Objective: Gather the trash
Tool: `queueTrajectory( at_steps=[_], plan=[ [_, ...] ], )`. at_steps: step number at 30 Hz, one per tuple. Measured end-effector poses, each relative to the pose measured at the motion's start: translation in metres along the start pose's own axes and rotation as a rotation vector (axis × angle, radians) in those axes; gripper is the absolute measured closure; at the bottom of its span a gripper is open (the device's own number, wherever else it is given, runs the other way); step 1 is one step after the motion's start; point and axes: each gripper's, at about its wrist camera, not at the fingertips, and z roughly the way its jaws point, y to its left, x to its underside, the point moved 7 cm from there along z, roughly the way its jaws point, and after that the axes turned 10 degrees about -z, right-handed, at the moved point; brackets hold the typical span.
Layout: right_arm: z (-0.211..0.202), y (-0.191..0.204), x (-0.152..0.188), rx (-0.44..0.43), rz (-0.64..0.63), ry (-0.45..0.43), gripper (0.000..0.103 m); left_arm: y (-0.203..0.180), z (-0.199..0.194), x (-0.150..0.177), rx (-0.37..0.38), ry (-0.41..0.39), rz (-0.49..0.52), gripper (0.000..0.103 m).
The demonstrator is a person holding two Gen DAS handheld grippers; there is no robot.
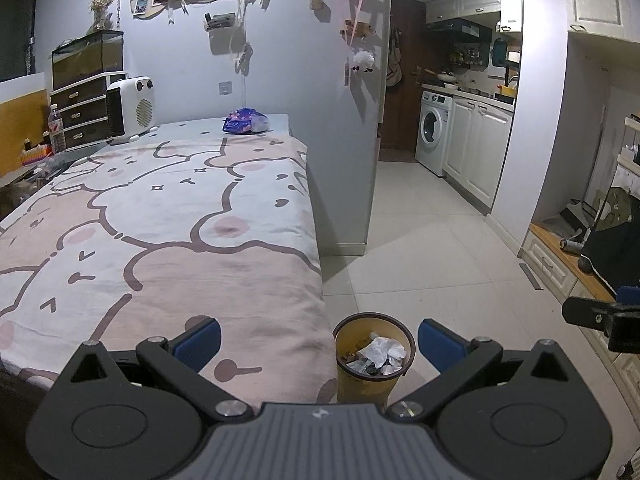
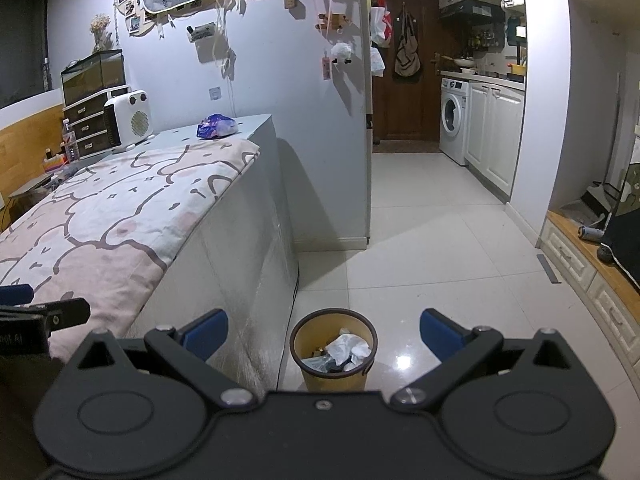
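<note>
Both tongs, the left gripper [image 1: 319, 340] and right gripper [image 2: 324, 332], are held wide and empty above the bin [image 2: 333, 350] at six o'clock. The wrapper [image 1: 246, 121], twelve o'clock on the bed [image 1: 160, 220], should be pinched gently.

Dim bedroom opening onto a small kitchen

A bed with a pink-and-white cartoon bear cover [image 1: 168, 216] stands against a pale wall hung with photos [image 1: 280, 60]; glossy white floor tiles [image 2: 432, 248] run to a white front-loading washing machine [image 1: 433, 126] under white cabinets [image 1: 478, 144].
</note>
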Motion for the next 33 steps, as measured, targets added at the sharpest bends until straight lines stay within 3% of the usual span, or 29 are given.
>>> queueTrajectory(
  at_steps=[33],
  plan=[
    [-0.0024,0.0017,0.0,0.0,-0.011,-0.002,0.0,0.0014,-0.0005,-0.0003,0.001,-0.002,-0.003,0.0]
  ],
)
